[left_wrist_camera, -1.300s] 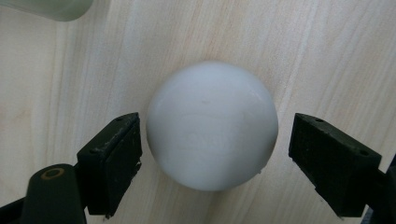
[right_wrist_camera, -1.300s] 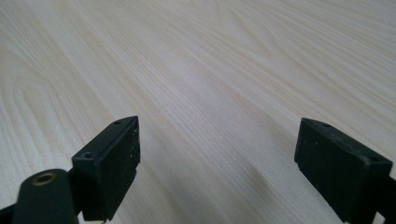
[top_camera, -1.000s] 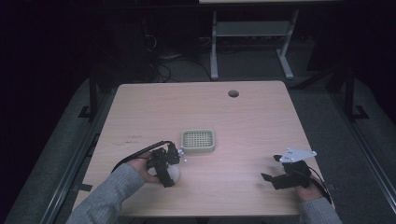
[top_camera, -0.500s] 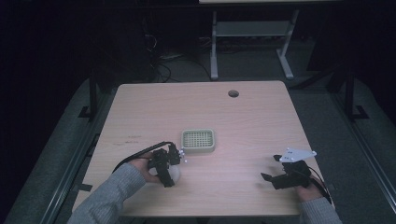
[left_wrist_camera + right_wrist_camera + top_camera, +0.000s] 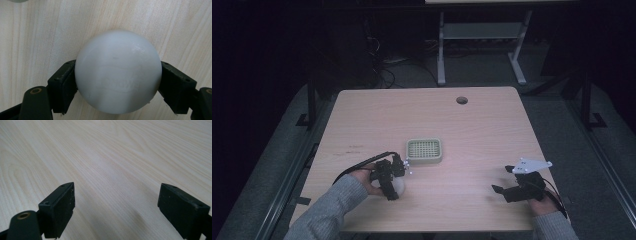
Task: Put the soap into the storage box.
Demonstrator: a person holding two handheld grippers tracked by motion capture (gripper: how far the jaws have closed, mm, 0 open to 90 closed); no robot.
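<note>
Near the counter's (image 5: 472, 125) front left, my left claw (image 5: 398, 186) has its jaws pressed on both sides of a white ball (image 5: 118, 72), which sits low over the wood just in front of the grid tray (image 5: 424, 150). Well apart at front right, my right claw (image 5: 501, 183) rests with jaws spread wide, holding nothing.

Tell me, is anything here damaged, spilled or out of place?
Nothing stands out. The left tongs hold the white ball squarely, the small tray sits flat on the table, and nothing looks spilled.
</note>
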